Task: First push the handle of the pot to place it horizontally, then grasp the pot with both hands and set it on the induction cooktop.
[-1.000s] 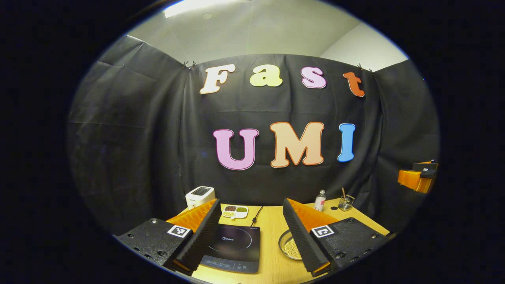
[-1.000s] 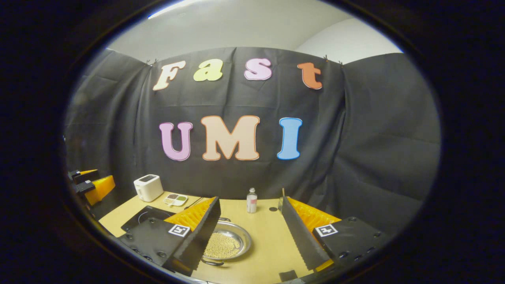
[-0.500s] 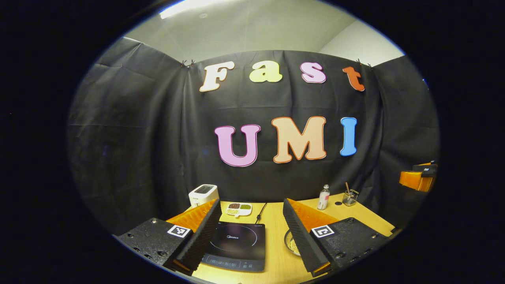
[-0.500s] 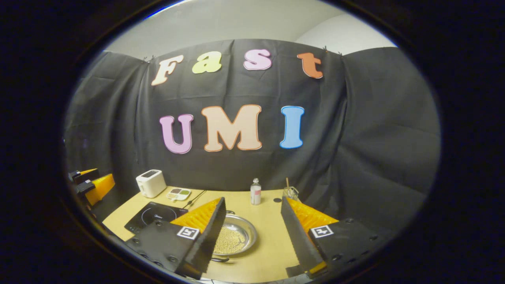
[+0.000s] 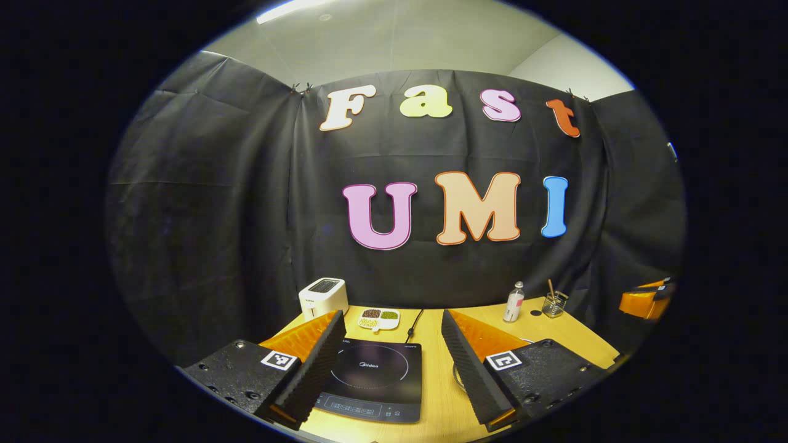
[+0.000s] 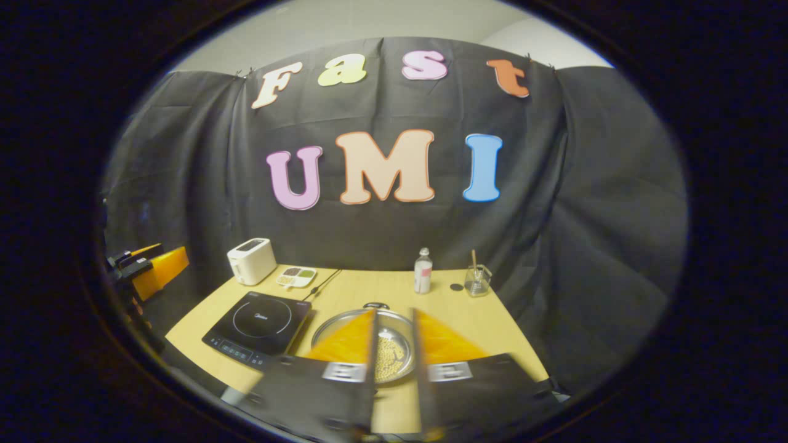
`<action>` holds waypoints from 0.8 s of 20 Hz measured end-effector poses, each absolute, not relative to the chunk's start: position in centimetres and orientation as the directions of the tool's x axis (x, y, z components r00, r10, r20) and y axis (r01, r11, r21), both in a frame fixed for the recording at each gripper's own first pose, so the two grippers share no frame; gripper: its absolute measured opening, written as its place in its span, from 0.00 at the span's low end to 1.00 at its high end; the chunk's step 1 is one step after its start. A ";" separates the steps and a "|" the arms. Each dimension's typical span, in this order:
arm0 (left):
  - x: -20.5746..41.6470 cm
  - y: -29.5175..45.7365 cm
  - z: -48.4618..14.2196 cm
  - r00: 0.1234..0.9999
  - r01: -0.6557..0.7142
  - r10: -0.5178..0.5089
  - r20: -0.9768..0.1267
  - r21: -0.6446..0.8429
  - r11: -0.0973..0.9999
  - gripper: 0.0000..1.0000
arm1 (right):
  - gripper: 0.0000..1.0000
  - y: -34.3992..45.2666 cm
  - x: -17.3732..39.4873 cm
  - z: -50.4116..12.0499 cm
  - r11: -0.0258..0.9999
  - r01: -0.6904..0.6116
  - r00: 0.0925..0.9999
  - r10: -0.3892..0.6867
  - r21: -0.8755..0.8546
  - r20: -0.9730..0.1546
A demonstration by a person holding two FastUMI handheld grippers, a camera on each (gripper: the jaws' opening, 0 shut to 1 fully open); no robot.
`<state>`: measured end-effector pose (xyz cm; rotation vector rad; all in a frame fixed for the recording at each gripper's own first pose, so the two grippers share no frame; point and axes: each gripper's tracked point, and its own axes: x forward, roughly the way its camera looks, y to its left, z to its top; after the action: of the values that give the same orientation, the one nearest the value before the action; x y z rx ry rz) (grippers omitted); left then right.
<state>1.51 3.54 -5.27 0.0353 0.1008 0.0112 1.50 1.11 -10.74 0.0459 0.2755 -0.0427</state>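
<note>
Pot (image 6: 394,351) sits on the tabletop (image 6: 492,332), just right of the cooktop (image 6: 258,329), with small yellow beads inside and one handle (image 6: 375,305) at its far rim. Right tongs (image 6: 394,344) hang above the pot, nearly closed with a narrow gap, gripping nothing. Left tongs (image 5: 391,344) are wide open and empty above the cooktop's near side. Toaster (image 6: 251,261), divided dish (image 6: 295,277), bottle (image 6: 422,272) and jar (image 6: 477,282) line the far edge.
</note>
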 end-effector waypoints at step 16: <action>2.7 6.9 -7.7 0.986 -0.047 0.058 -0.155 0.072 0.996 0.92 | 0.07 12.2 -0.9 -30.8 0.939 -0.071 0.634 0.303 0.337 -0.712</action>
<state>2.70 6.90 -7.66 0.0679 0.1581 0.0531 -0.92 12.21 -30.75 0.2902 0.8607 0.2173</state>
